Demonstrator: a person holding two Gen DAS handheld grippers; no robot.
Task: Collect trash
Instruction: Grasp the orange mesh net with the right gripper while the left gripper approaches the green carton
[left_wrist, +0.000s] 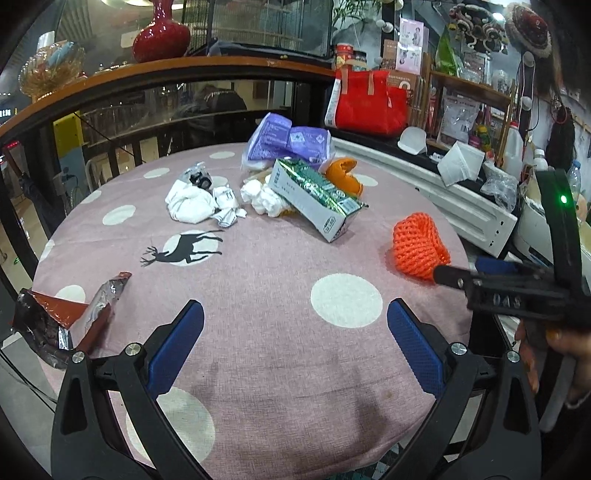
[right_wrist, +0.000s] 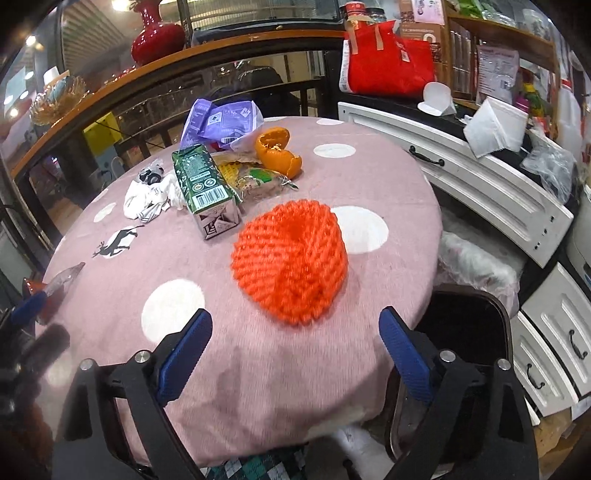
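Observation:
A round table with a pink polka-dot cloth (left_wrist: 258, 295) (right_wrist: 258, 369) holds trash. An orange foam fruit net (left_wrist: 419, 243) (right_wrist: 291, 264) lies near the right edge, just ahead of my open right gripper (right_wrist: 295, 354), which also shows in the left wrist view (left_wrist: 454, 277). A green drink carton (left_wrist: 317, 199) (right_wrist: 205, 188), crumpled white tissues (left_wrist: 192, 203) (right_wrist: 147, 201), a purple packet (left_wrist: 288, 140) (right_wrist: 221, 122), orange peel (left_wrist: 343, 173) (right_wrist: 277, 149) and a snack wrapper (right_wrist: 258, 181) sit farther back. A torn red foil wrapper (left_wrist: 62, 325) (right_wrist: 55, 288) lies at the left edge. My left gripper (left_wrist: 295, 336) is open and empty.
A white cabinet with drawers (right_wrist: 480, 184) (left_wrist: 443, 199) stands right of the table, with a red bag (left_wrist: 369, 103) (right_wrist: 388, 62) and clutter on top. A black bin (right_wrist: 461, 332) sits low beside the table's right edge. A wooden rail and red vase (left_wrist: 160, 37) are behind.

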